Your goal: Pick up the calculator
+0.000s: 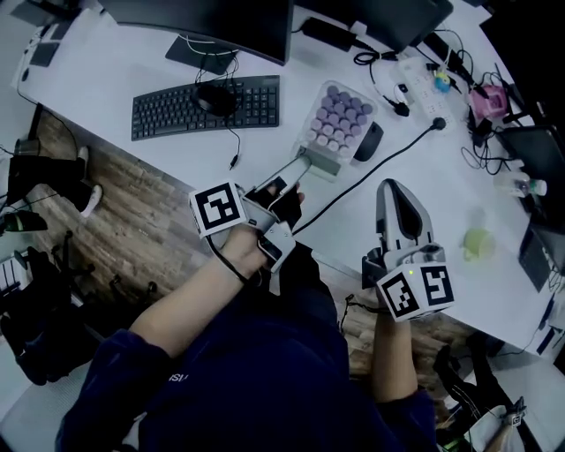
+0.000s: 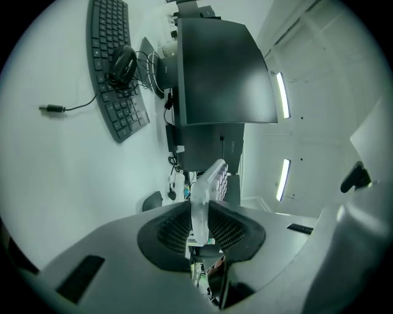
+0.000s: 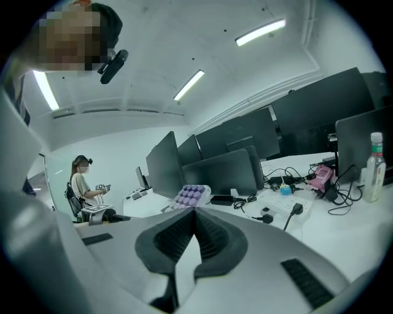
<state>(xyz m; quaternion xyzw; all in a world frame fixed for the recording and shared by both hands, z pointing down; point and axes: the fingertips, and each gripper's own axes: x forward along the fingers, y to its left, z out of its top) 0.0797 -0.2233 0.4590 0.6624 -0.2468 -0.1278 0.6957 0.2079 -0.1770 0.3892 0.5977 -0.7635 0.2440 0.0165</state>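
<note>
The calculator (image 1: 338,122), pale with rounded purple keys, hangs above the white desk (image 1: 106,75), and my left gripper (image 1: 305,161) is shut on its near edge. In the left gripper view the calculator (image 2: 207,184) shows edge-on, pinched between the dark pads (image 2: 172,230). In the right gripper view it appears at centre left, the calculator (image 3: 191,196) with its keys facing up. My right gripper (image 1: 397,196) is to the right of it, over the desk's front edge, shut with nothing held; its tips (image 3: 195,216) meet.
A black keyboard (image 1: 205,106) with a mouse (image 1: 214,99) on it lies at the left. A second black mouse (image 1: 368,141), a cable (image 1: 388,163), a power strip (image 1: 424,93) and monitors (image 1: 221,26) stand behind. A bottle (image 3: 373,165) stands far right; a person (image 3: 83,187) sits beyond.
</note>
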